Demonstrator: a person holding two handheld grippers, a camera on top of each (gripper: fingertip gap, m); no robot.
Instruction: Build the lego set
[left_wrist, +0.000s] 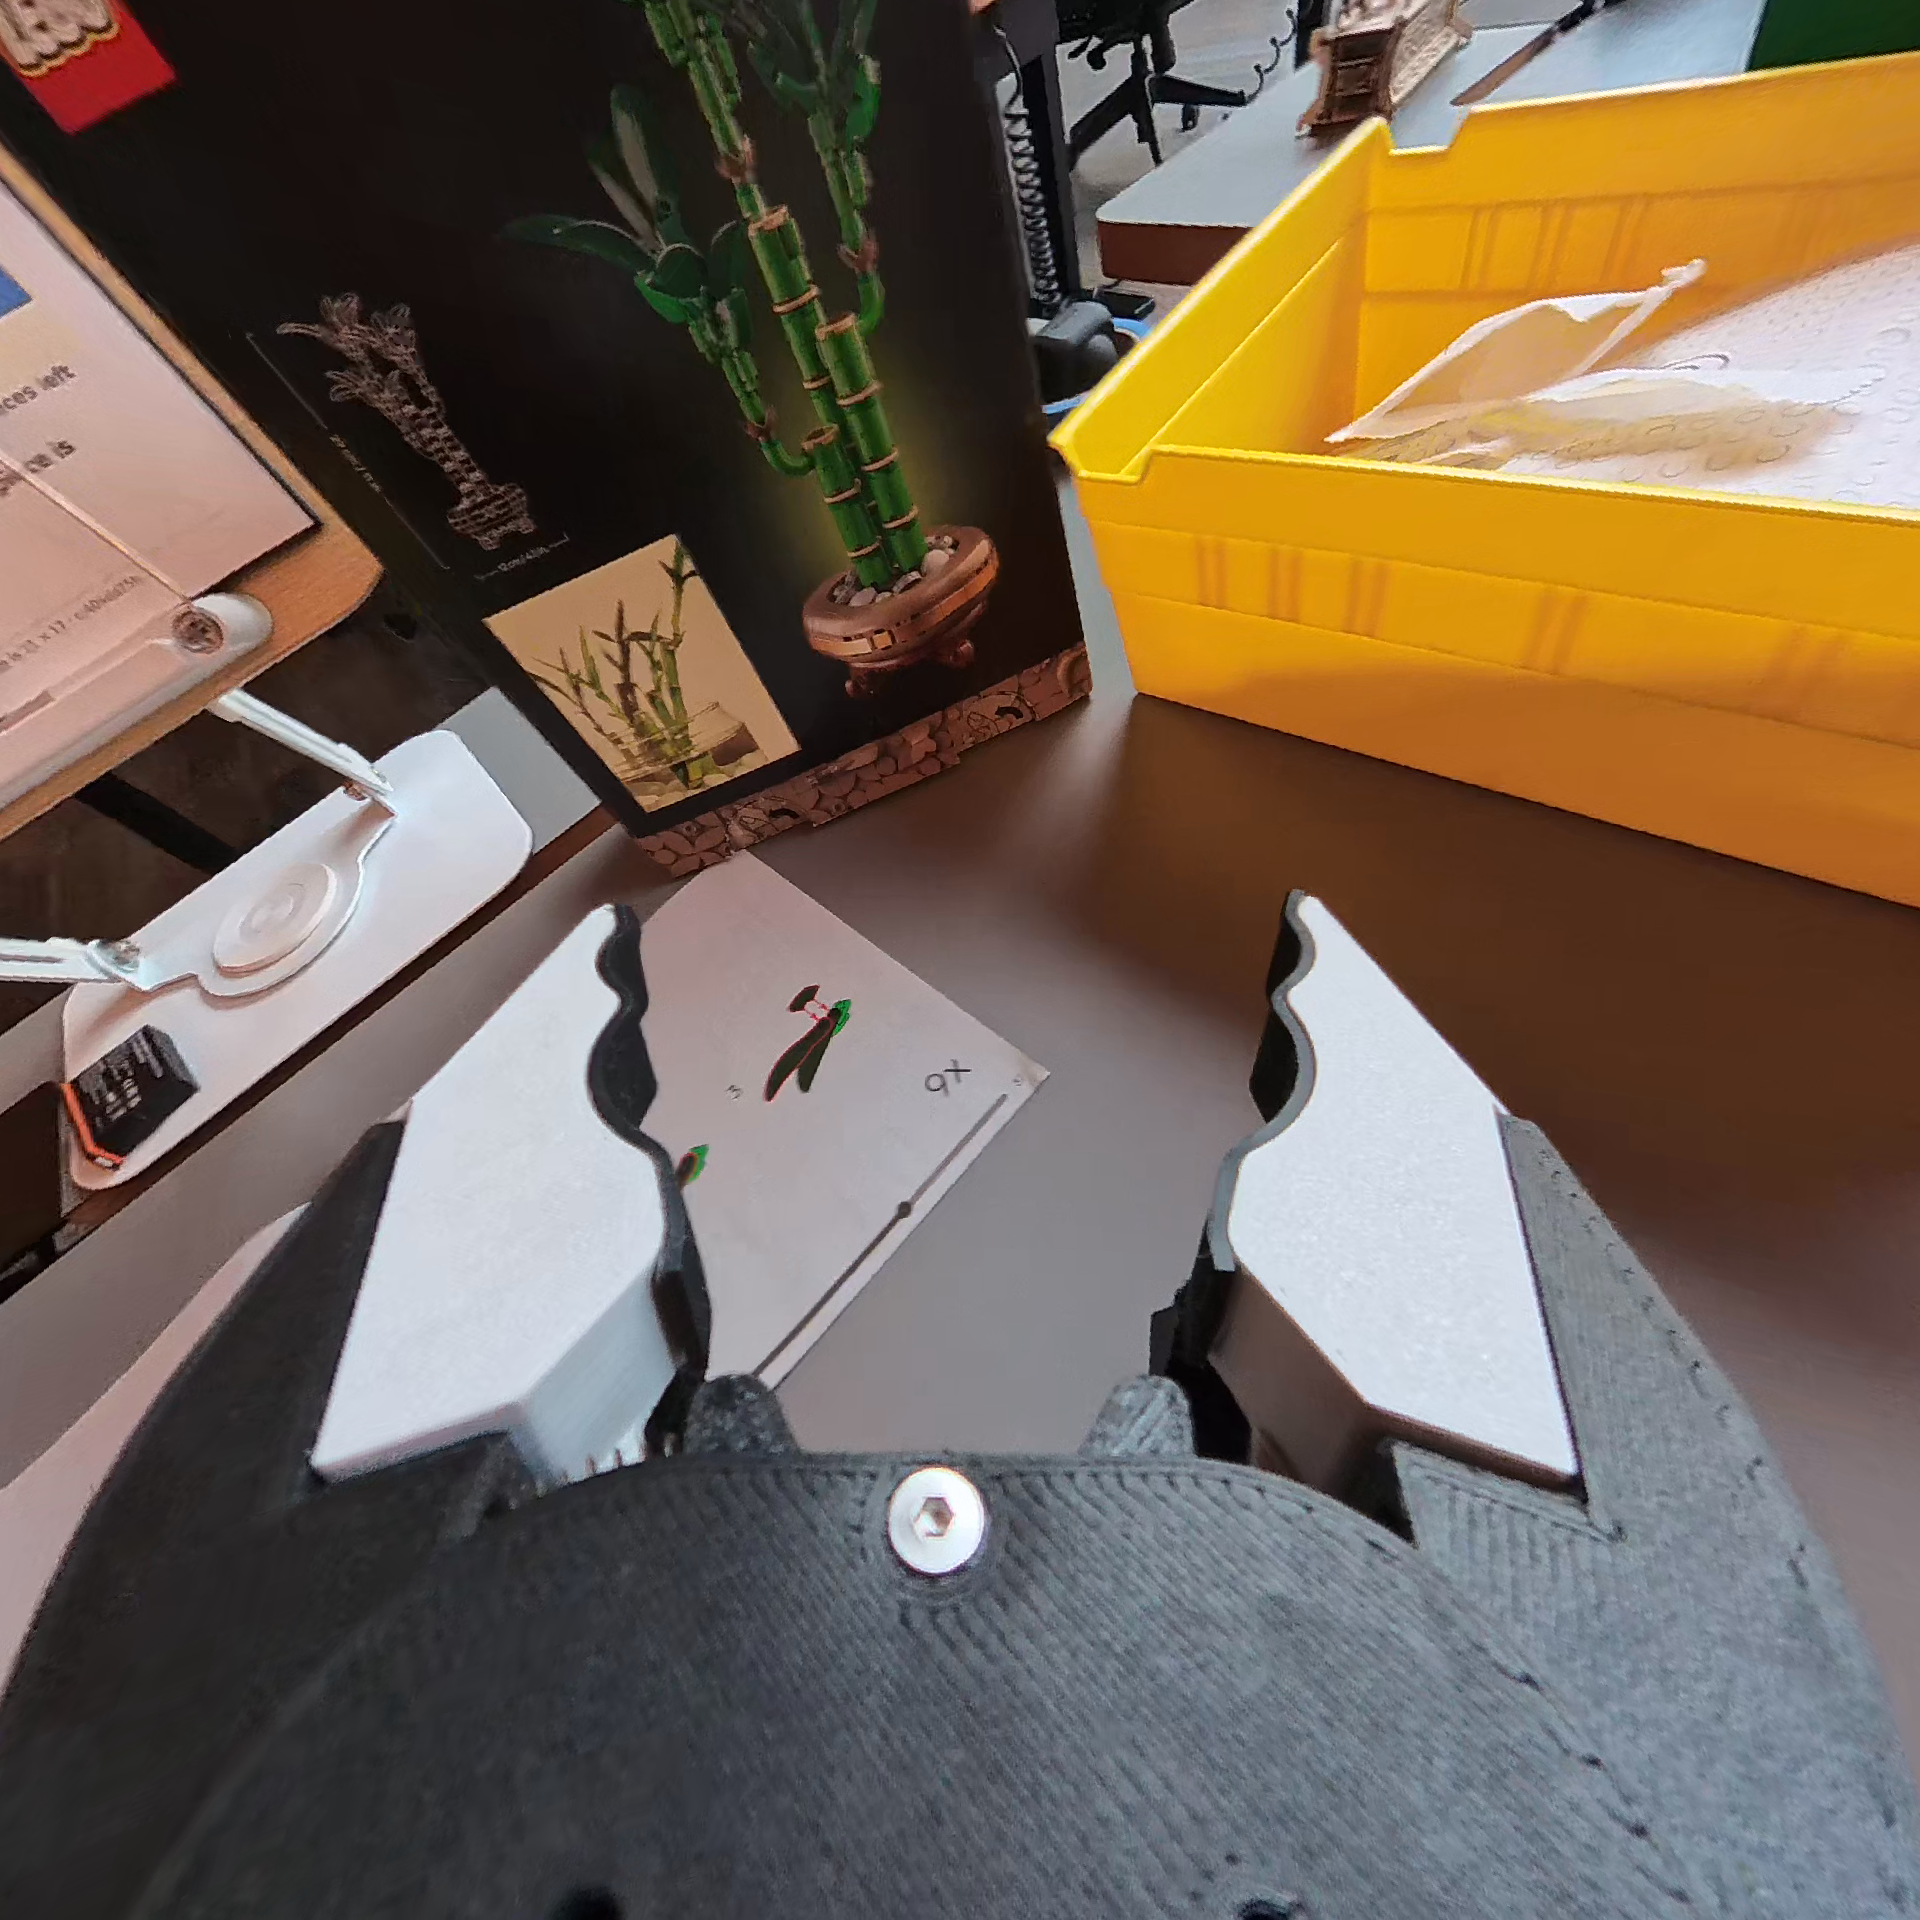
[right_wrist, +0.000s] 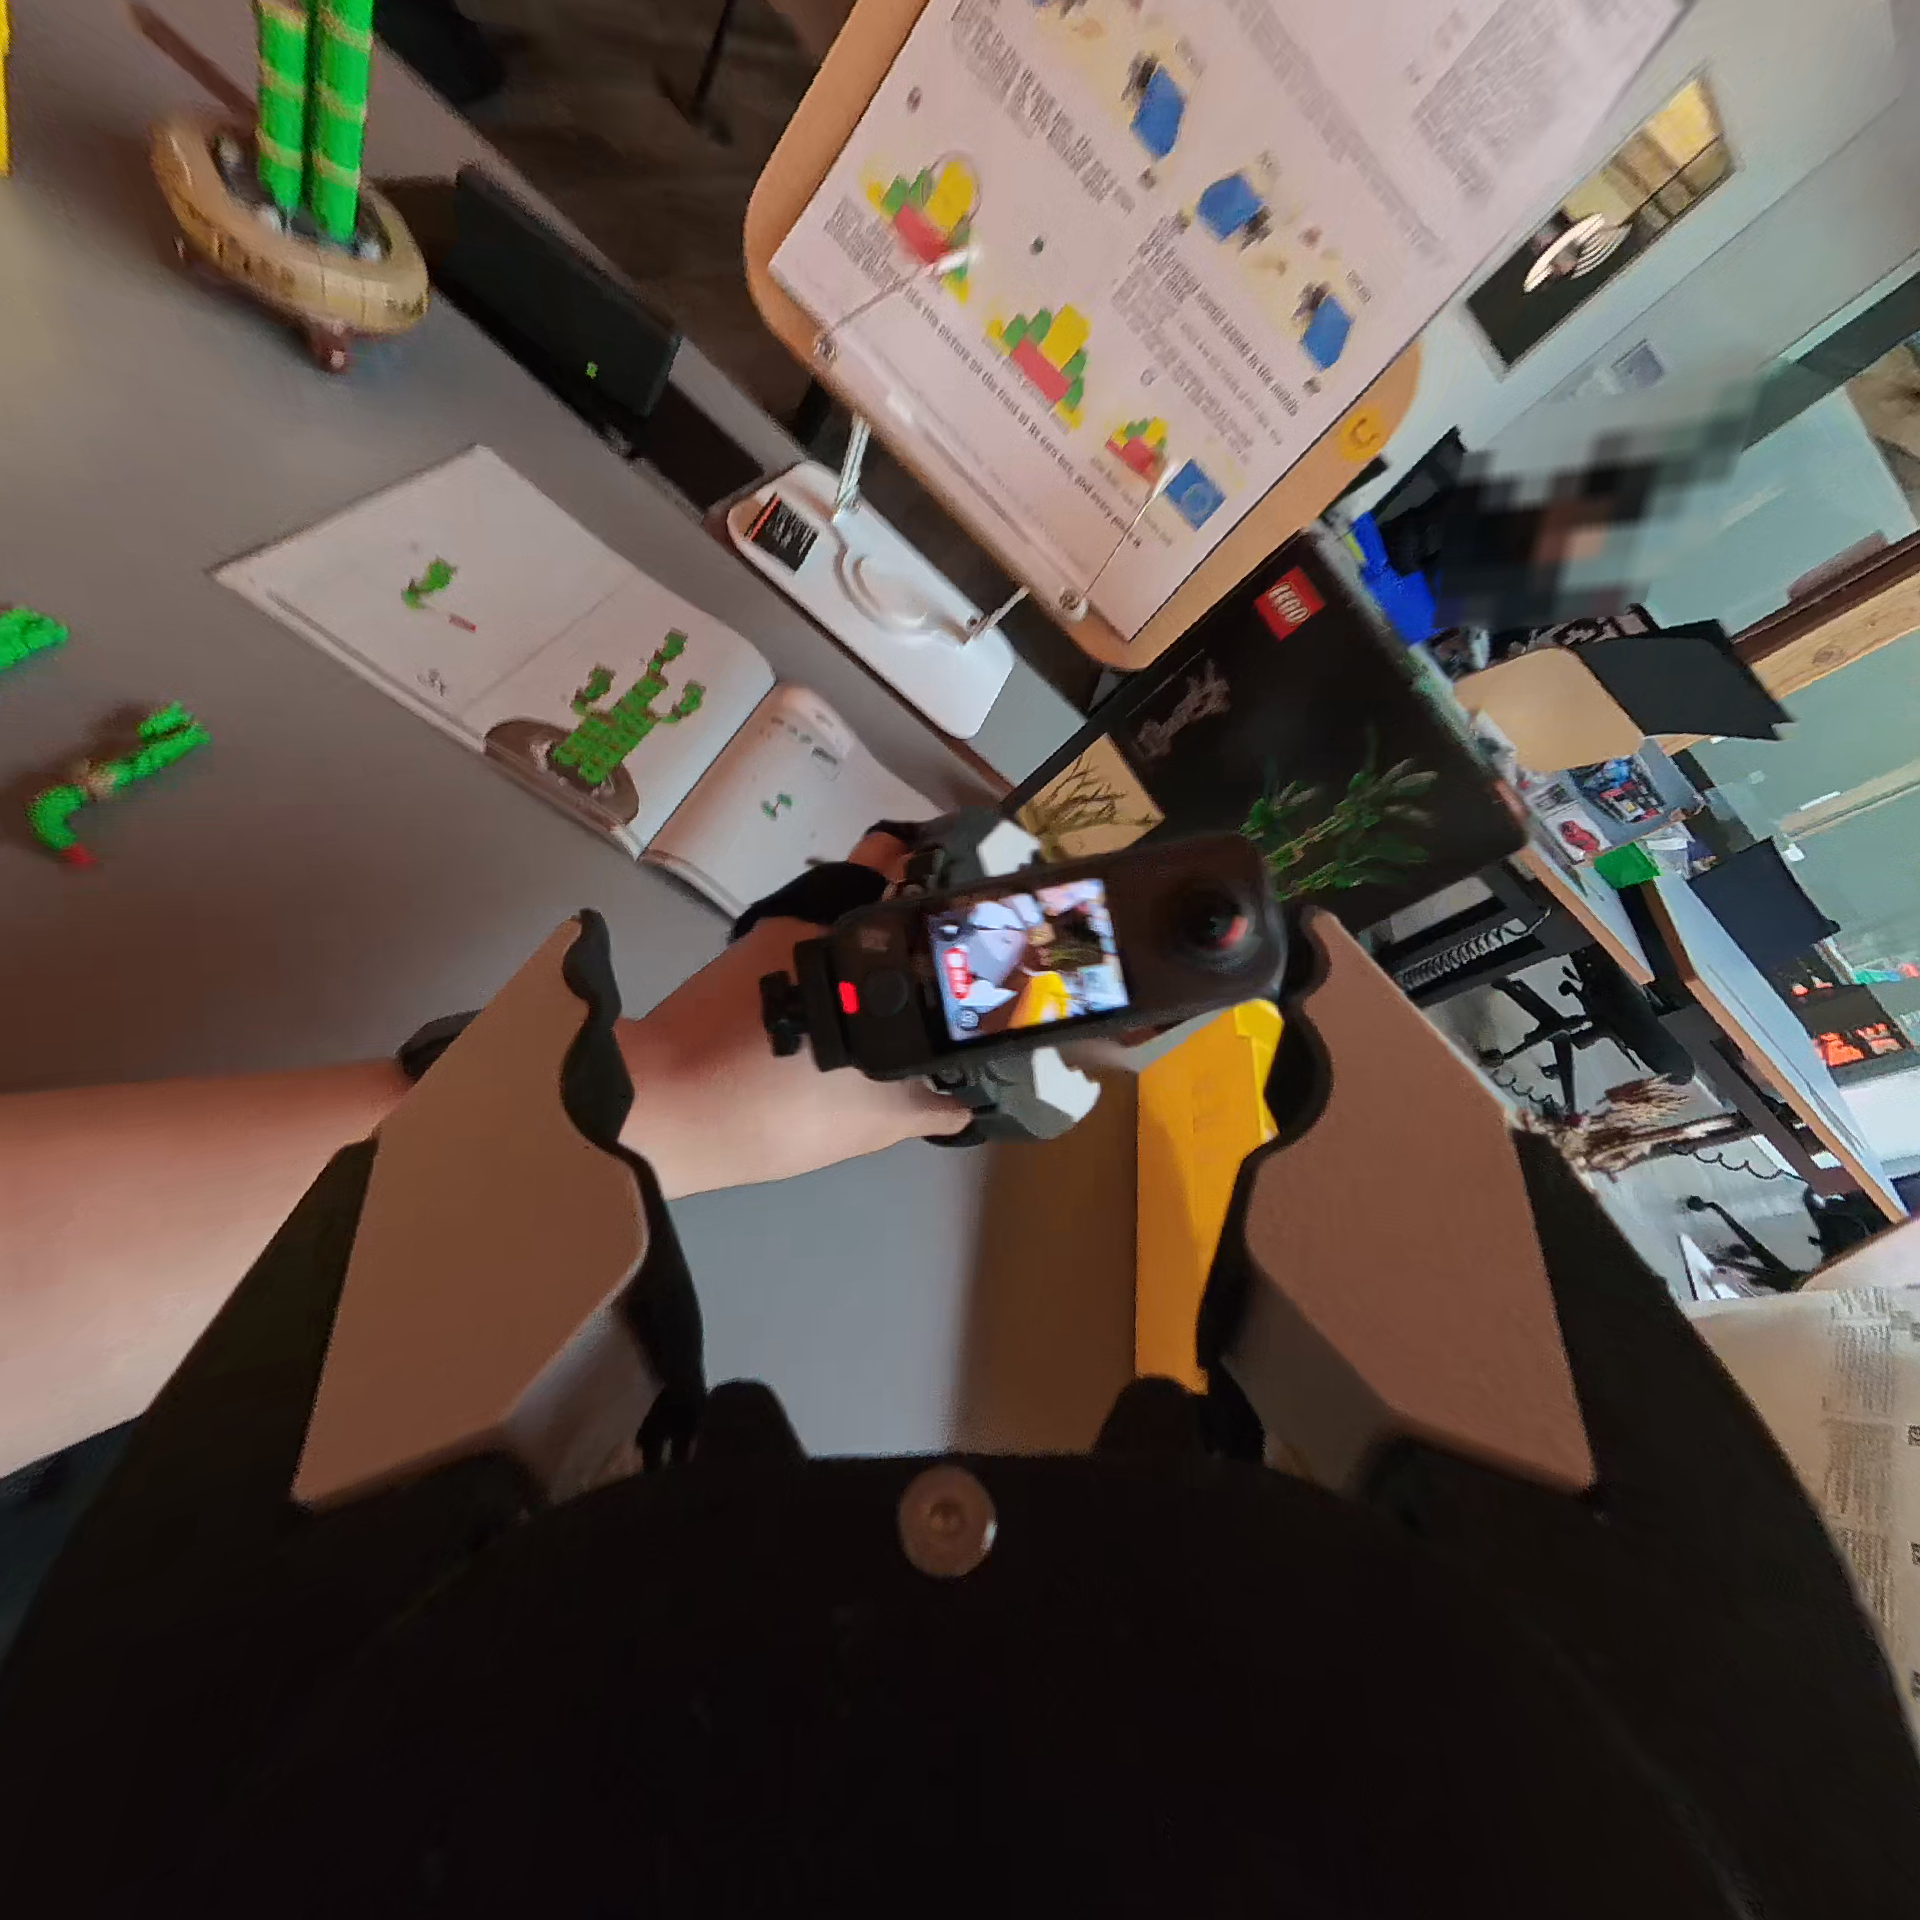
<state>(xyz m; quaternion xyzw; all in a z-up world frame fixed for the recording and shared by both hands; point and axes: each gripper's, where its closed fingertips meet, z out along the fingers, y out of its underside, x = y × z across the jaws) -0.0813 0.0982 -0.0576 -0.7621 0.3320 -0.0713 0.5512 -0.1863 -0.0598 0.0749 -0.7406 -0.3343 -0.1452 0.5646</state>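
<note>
My left gripper (left_wrist: 951, 935) is open and empty, low over the dark table with a corner of the instruction booklet (left_wrist: 831, 1091) between its fingers. My right gripper (right_wrist: 945, 935) is open and empty, held high and tilted. It looks down on the other gripper with its camera (right_wrist: 1039, 966) and the hand holding it. The partly built bamboo model (right_wrist: 291, 197) stands in its brown pot at the far left. Two loose green branch pieces (right_wrist: 114, 774) lie on the table. The open booklet (right_wrist: 540, 665) lies flat beyond them.
The black set box (left_wrist: 665, 416) stands upright behind the booklet. A yellow bin (left_wrist: 1507, 623) holding white bags sits at the right. A tilted board with printed sheets on a white stand (left_wrist: 291, 894) is at the left. Desks and chairs lie beyond. There is about 25 cm between the tips of the two grippers.
</note>
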